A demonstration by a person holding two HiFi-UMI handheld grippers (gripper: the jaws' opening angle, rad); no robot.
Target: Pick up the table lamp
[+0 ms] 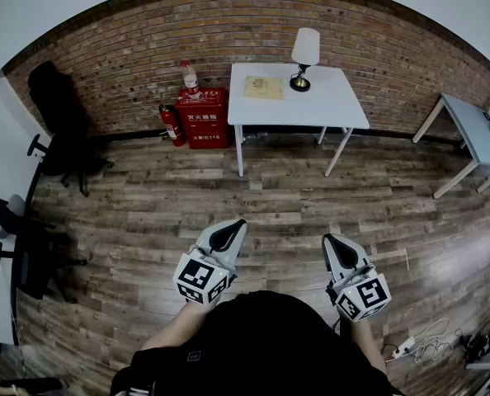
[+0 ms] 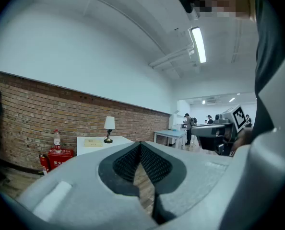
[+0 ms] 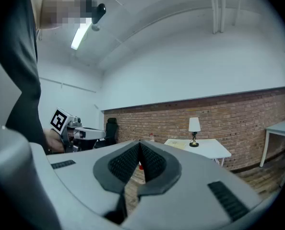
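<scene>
Brick wall (image 1: pixel 129 48) closes the far side of the room, and the lamp (image 1: pixel 304 56) stands upright on the white worktop (image 1: pixel 327 106) against it, toward the back edge, just right of a booklet (image 1: pixel 264 87). You are well apart from it, with bare floor (image 1: pixel 270 196) between.

Your left tongs (image 1: pixel 233 231) and right tongs (image 1: pixel 332 246) are both closed tip to tip, held level, with nothing in them. Arrive like that and you would likely poke the lamp rather than grip it, so open one pair before you reach.

The lamp looks top-heavy: a wide shade on a thin stem over a small base. A nudge on the shade could tip it toward the wall or off the worktop. The stem looks like the safer hold.

The straight path is open. A red box (image 1: pixel 202 118) and extinguisher (image 1: pixel 172 124) sit close by the worktop's left legs, chairs (image 1: pixel 59 130) line the left, a side table (image 1: pixel 476 130) juts in at right, and a cable (image 1: pixel 406 346) lies by your right foot, a trip risk if you step that way.
</scene>
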